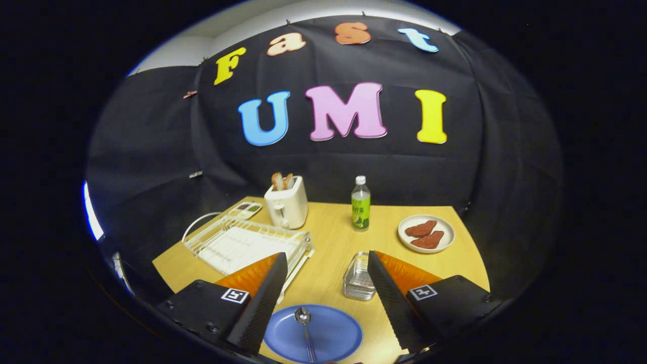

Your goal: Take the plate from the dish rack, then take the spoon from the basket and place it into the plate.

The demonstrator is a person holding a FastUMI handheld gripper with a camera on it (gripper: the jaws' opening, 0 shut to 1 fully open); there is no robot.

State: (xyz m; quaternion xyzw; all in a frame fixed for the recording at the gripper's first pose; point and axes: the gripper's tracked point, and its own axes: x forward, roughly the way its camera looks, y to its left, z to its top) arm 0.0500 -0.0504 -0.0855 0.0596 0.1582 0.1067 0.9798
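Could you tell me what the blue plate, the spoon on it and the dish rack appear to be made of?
The blue plate, between the open fingers, looks like matte plastic: flat, even colour, soft sheen. The spoon lying in it seems polished metal, its bowl showing bright glints. The dish rack looks like white coated wire or plastic; I cannot tell which.

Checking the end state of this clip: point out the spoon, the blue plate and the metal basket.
Metal spoon (305,327): gripper view, on its handle, lying in the plate.
Round blue plate (336,334): gripper view, bare surface right of the spoon.
Perforated metal basket (358,283): gripper view, its front wall.
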